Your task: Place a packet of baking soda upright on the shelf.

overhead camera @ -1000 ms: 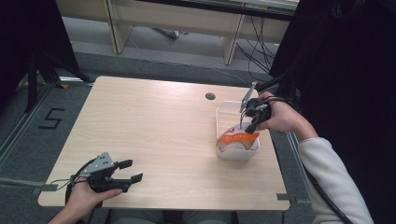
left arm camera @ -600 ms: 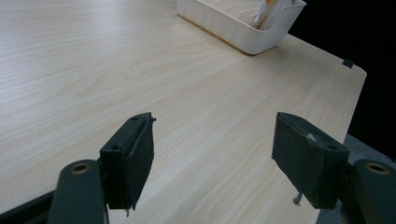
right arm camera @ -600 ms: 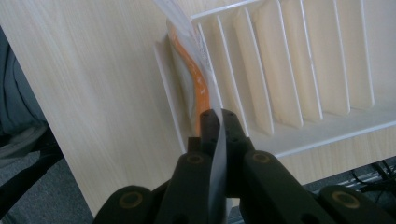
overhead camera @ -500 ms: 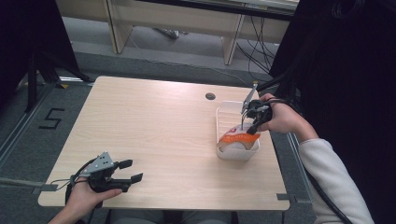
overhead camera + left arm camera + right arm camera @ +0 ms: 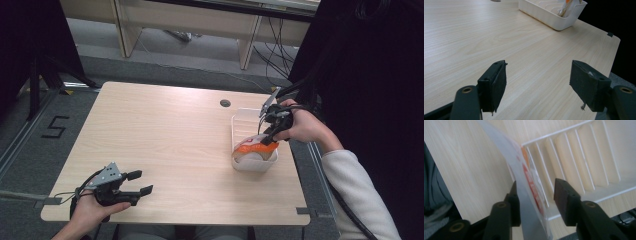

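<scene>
The right tool (image 5: pixel 268 131) hangs over the white rack (image 5: pixel 239 120), its jaws just parted around the orange-and-white packet (image 5: pixel 256 148) standing in the rack's near end. The left tool (image 5: pixel 139 182) rests released on the counter (image 5: pixel 165 135).

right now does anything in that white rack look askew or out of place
Yes: the orange-and-white plate leans tilted across the near end of the white rack, not upright in a slot. The right gripper has just opened around its rim.
</scene>
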`<state>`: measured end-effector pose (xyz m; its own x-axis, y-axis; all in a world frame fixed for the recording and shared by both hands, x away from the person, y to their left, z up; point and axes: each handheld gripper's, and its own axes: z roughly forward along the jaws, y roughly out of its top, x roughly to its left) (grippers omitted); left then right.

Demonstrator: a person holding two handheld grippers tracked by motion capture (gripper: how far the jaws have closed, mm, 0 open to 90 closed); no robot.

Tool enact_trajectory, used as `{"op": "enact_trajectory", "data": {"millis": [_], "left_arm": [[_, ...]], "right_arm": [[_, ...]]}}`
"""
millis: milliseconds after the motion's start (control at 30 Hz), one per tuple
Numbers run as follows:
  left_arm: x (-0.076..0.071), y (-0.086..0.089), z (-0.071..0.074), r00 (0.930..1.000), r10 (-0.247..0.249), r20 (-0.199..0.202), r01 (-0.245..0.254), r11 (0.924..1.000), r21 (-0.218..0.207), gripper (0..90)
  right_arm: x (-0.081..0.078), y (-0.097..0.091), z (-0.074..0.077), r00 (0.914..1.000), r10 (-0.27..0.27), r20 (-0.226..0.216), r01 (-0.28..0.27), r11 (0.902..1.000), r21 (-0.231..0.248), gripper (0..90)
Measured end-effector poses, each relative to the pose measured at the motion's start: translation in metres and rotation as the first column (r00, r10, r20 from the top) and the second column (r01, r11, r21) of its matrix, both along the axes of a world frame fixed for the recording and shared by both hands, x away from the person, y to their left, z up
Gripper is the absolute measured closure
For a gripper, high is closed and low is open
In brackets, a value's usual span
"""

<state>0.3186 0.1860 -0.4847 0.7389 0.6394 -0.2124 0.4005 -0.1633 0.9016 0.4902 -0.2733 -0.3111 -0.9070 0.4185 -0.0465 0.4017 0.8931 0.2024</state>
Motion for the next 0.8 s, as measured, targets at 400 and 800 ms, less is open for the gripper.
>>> {"op": "enact_trajectory", "data": {"millis": [400, 800], "left_arm": [[0.0, 0.0, 0.0, 1.0, 0.004, -0.008, -0.004, 1.0, -0.001, 29.1], [0.0, 0.0, 0.0, 0.9999, 0.006, -0.011, -0.006, 1.0, 0.001, 29.2]], "right_arm": [[-0.014, 0.025, 0.016, 0.9969, -0.018, 0.076, 0.0, 0.973, 0.231, 43.7], [-0.03, 0.053, 0.013, 0.9947, -0.049, 0.091, 0.015, 0.9396, 0.342, 43.8]]}}
